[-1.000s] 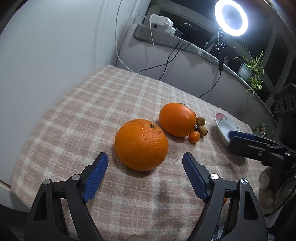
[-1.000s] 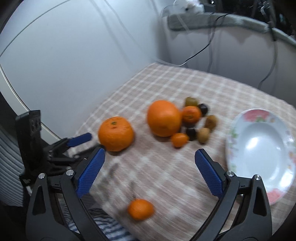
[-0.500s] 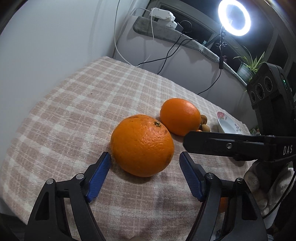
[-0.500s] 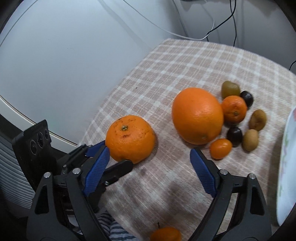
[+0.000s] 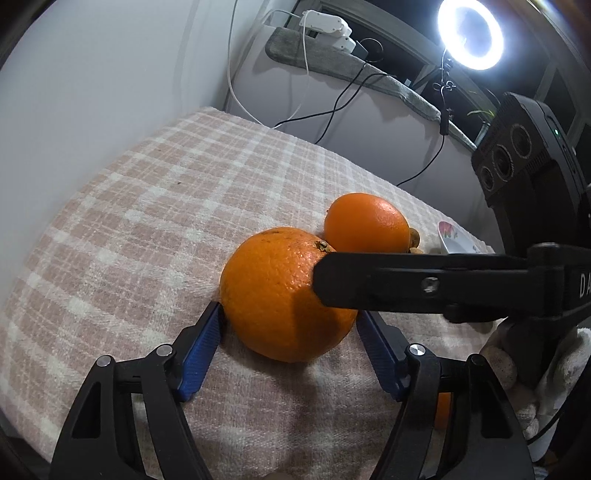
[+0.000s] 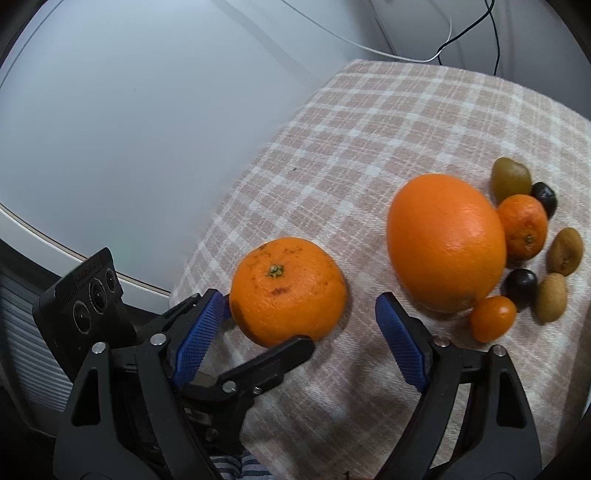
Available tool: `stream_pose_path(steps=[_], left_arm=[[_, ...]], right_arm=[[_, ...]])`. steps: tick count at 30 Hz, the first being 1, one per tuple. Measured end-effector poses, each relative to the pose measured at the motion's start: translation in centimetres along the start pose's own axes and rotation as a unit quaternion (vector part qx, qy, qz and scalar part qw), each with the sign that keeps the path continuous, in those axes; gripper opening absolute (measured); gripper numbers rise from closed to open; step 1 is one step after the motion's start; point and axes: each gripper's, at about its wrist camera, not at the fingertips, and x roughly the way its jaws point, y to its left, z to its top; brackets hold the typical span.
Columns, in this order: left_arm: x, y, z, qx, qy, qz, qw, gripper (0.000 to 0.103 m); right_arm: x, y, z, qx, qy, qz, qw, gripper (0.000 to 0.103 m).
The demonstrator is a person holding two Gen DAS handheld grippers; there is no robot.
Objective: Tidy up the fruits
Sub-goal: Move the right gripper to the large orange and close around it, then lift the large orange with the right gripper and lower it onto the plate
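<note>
A stemmed orange [image 5: 280, 295] lies on the checked cloth between the blue pads of my left gripper [image 5: 289, 314]. Its jaws are closing and the pads stand right at the fruit's sides. In the right wrist view the same orange [image 6: 288, 291] sits just ahead of my right gripper [image 6: 301, 299], whose jaws are also closing, with a gap at the right pad. One black finger [image 5: 406, 284] of the right gripper crosses in front of the orange's upper right. A left gripper finger [image 6: 273, 358] shows under the orange. A larger smooth orange [image 6: 447, 247] lies farther right.
Beside the larger orange lie a mandarin [image 6: 522, 227], a kumquat [image 6: 493, 319] and several small dark, brown and green fruits. A flowered plate [image 5: 454, 240] stands beyond them. The cloth's edge drops off at the left, by a white wall. A ring light [image 5: 471, 35] and cables are behind.
My right gripper has swung left from the fruit cluster to the stemmed orange, its finger now crossing the left view. Both pairs of jaws have narrowed. The left pads have drawn up to the orange.
</note>
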Motion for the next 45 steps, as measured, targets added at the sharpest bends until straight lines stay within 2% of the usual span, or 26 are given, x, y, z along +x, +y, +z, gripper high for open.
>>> stream_pose_path(steps=[5,17,30,39,45], left_arm=[[0.0,0.0,0.0,0.002,0.0,0.0,1.0,0.072],[-0.8,-1.6,0.1,0.017,-0.006,0.008,0.9998,0.072],[-0.5,-7.6,1.5,0.073,-0.013,-0.012,0.9972,0.072],[2.4,-13.8,2.7,0.128,0.005,-0.038,0.991,0.072],[4.8,-18.3,4.1,0.176,0.03,-0.06,0.9821,0.072]], right_arm=[[1.1,0.2,0.0,-0.001,0.016,0.015,1.0,0.073],[-0.1,0.8,-0.8,-0.009,0.002,0.011,1.0,0.072],[-7.0,-0.7,-2.2,-0.012,-0.063,0.001,0.998,0.071],[-12.5,-5.4,-3.2,0.025,-0.105,-0.03,0.994,0.068],[-16.2,-8.8,-3.9,0.053,-0.136,-0.05,0.988,0.068]])
